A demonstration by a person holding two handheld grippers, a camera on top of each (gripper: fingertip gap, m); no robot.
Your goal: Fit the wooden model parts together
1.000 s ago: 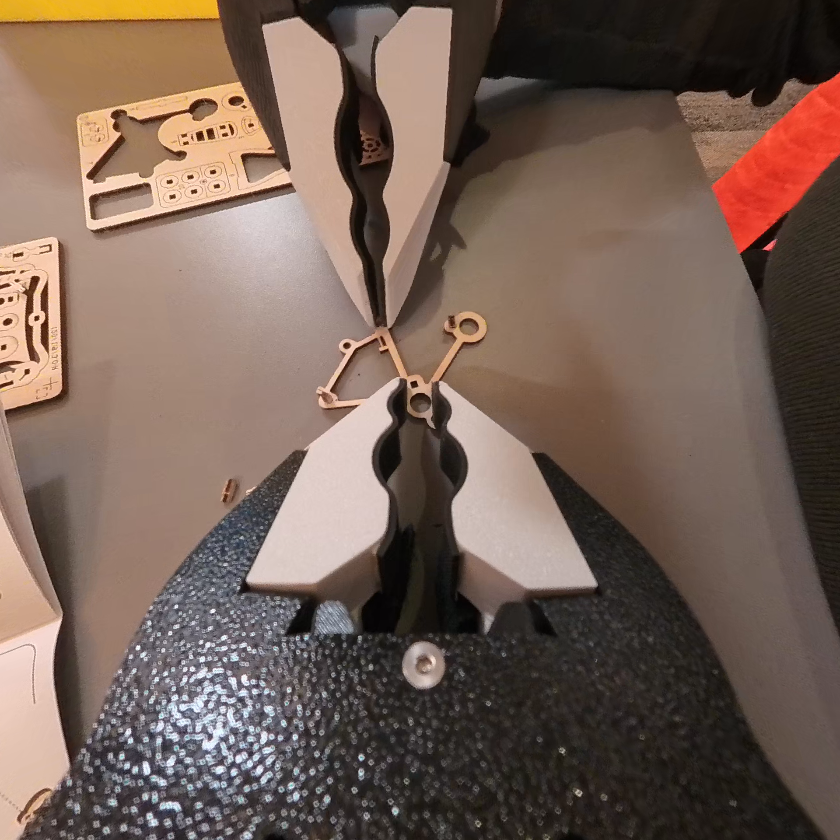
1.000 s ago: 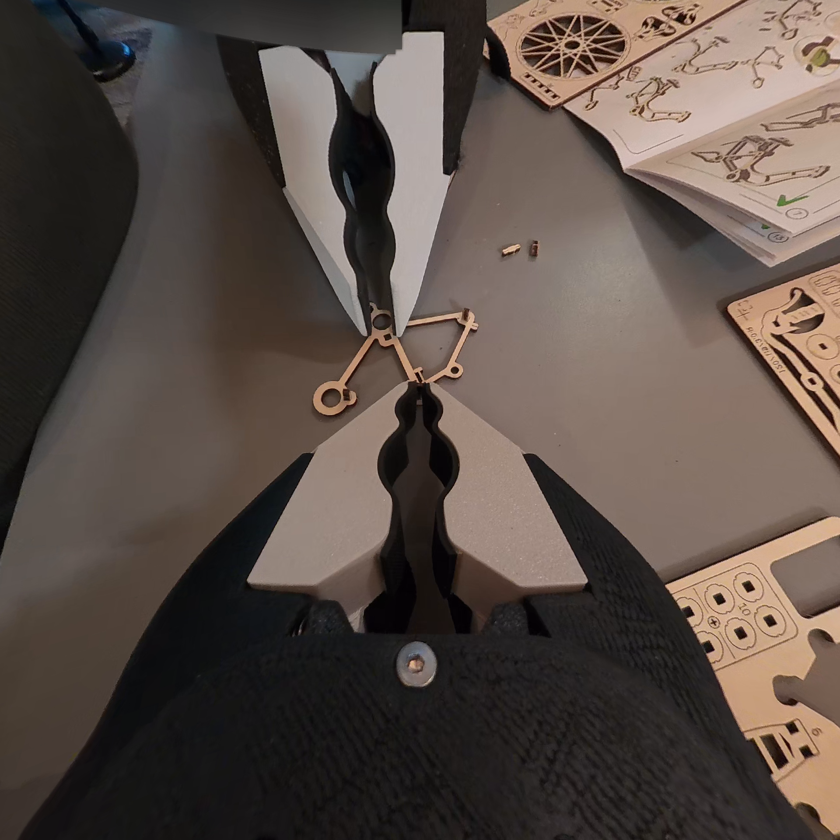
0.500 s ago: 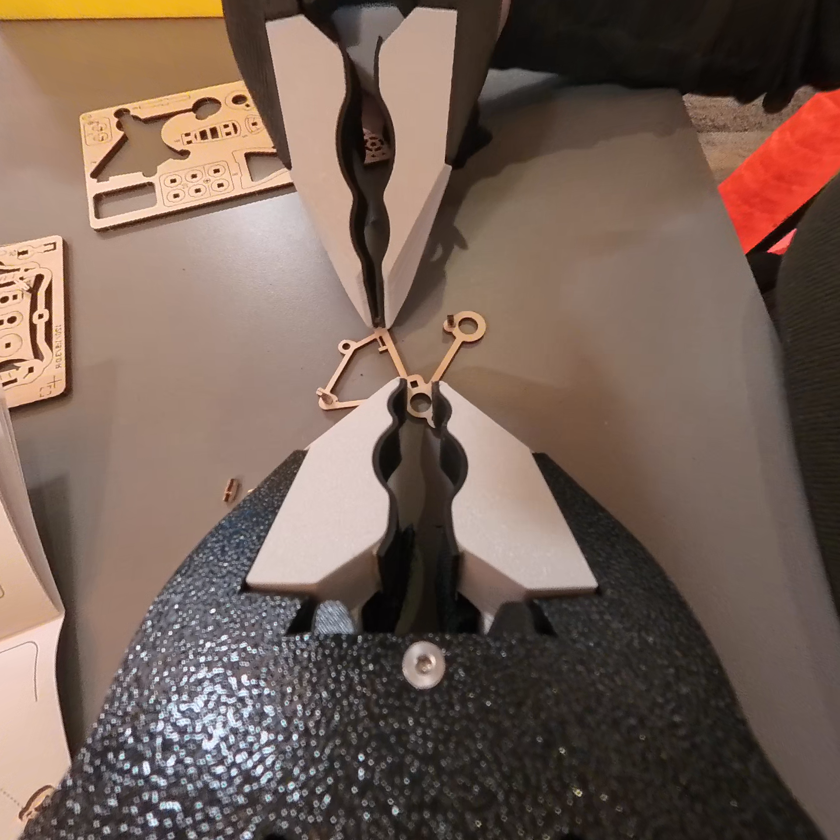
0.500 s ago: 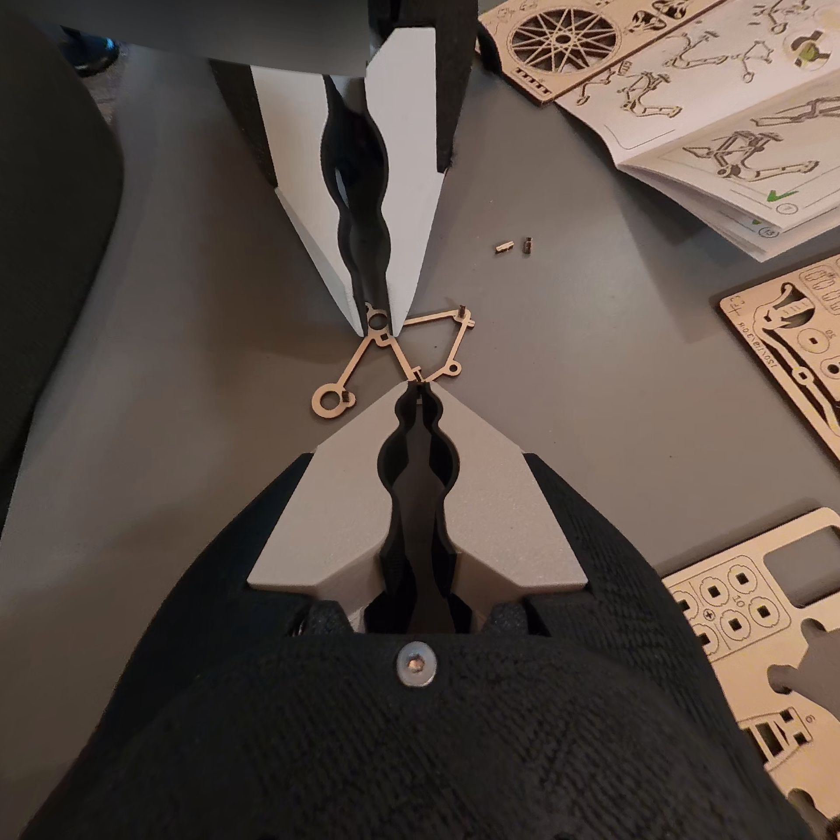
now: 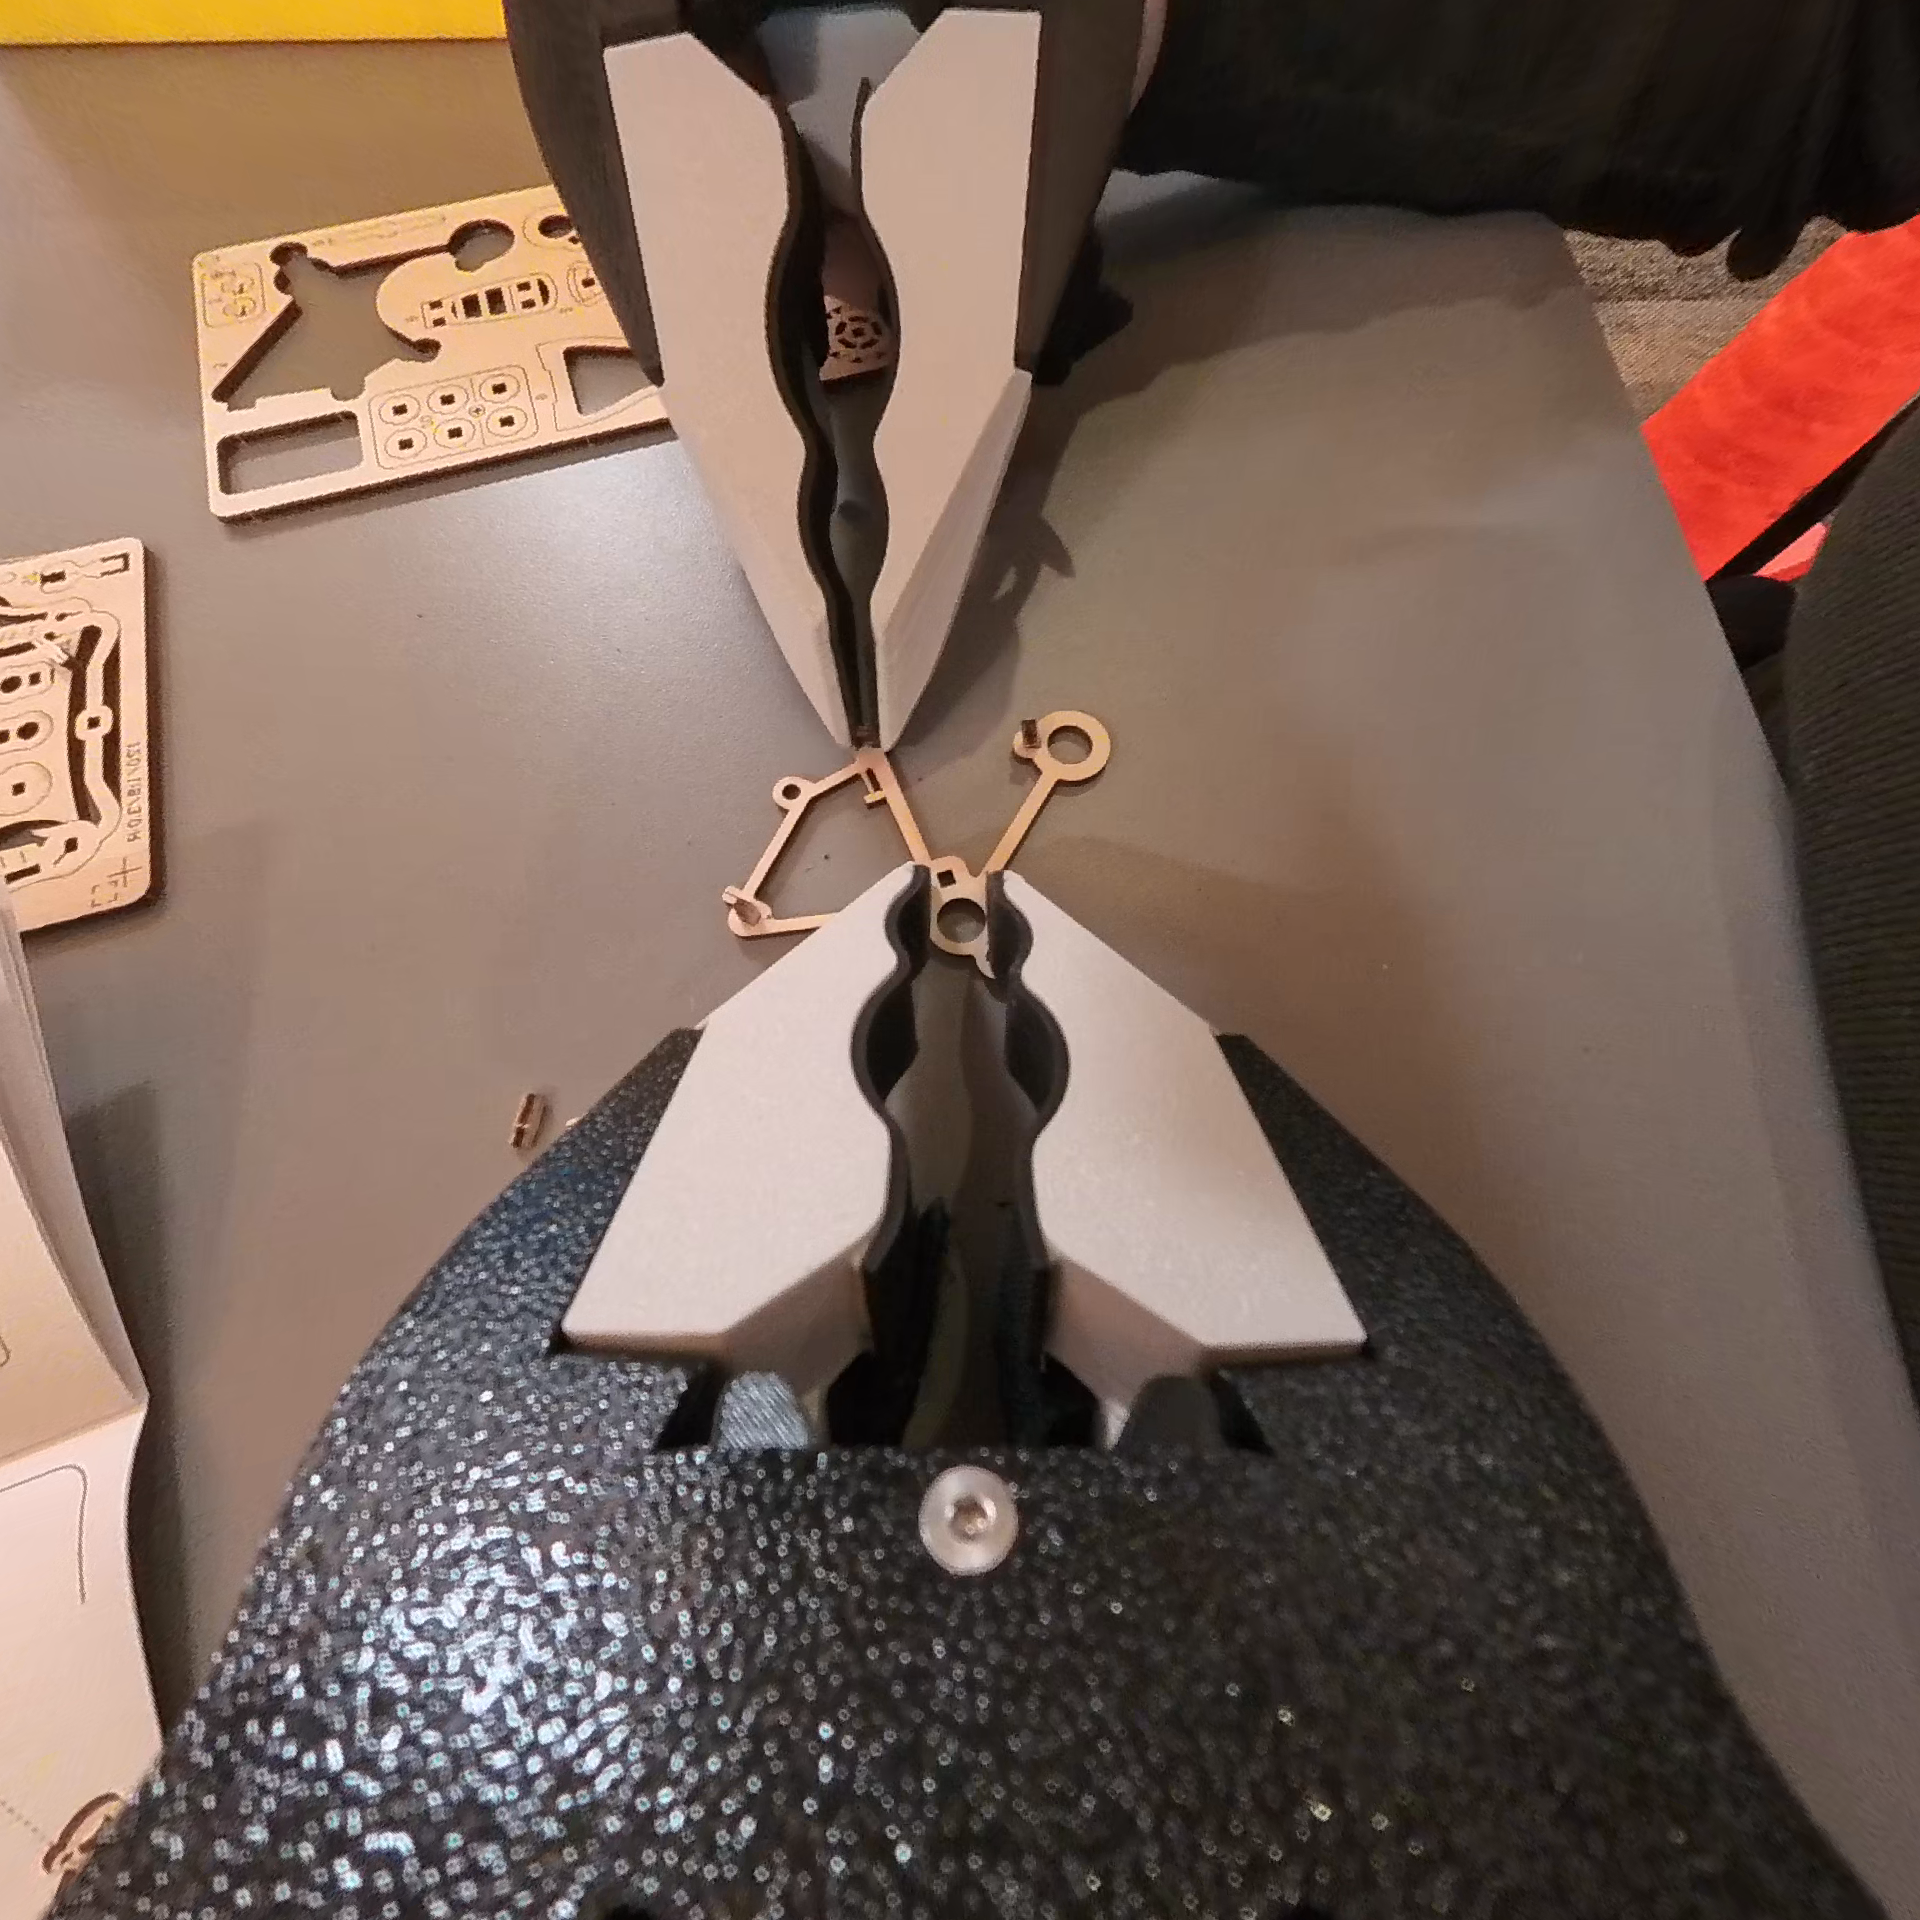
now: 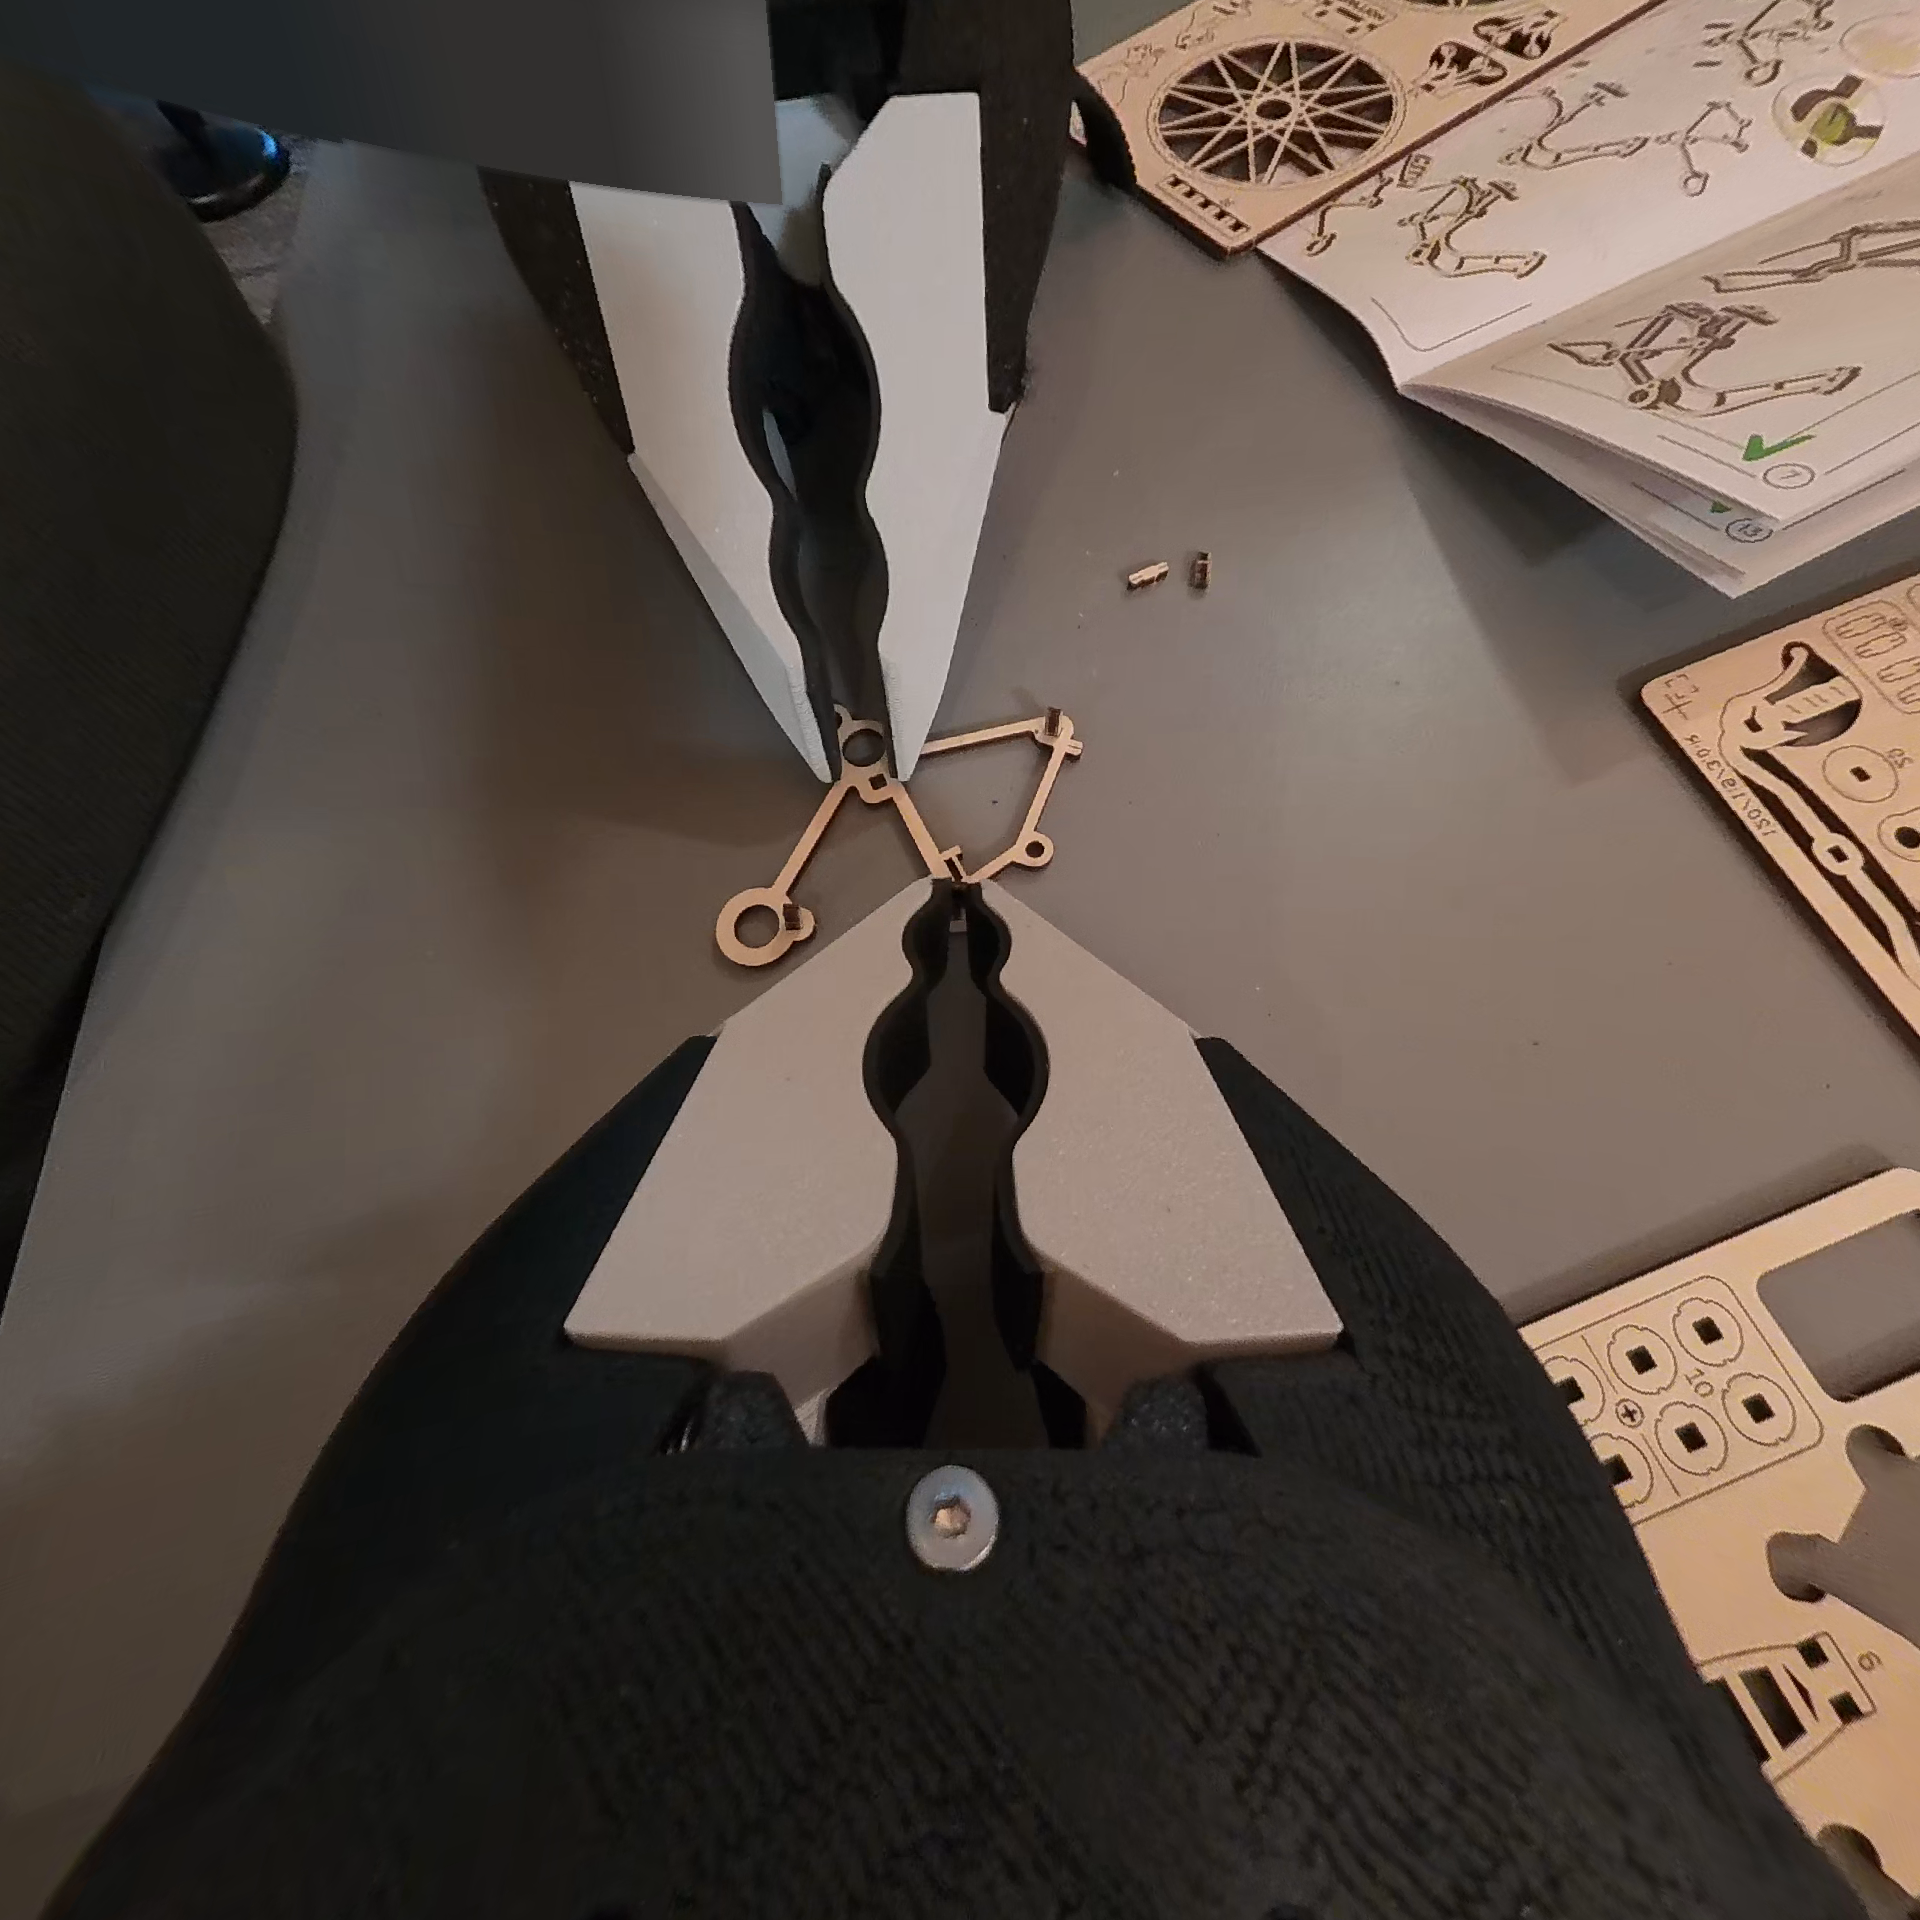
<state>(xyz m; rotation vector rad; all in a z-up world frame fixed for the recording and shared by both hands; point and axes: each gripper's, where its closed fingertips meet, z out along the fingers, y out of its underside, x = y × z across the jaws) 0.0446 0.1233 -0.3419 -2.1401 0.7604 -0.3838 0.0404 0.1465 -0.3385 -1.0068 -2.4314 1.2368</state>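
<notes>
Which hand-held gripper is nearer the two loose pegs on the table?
Left hand-held gripper: the pegs lie beside it. The right is farther, across the wooden frame.

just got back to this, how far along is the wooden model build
Early stage. Done: a thin wooden frame lies on the grey table, with small pegs already standing in its corners. In hand: the left claw grips the frame's ringed end, and the right claw pinches a small peg at the opposite notch. Left: seating that peg, the two loose pegs, and the part sheets still holding many pieces.
</notes>
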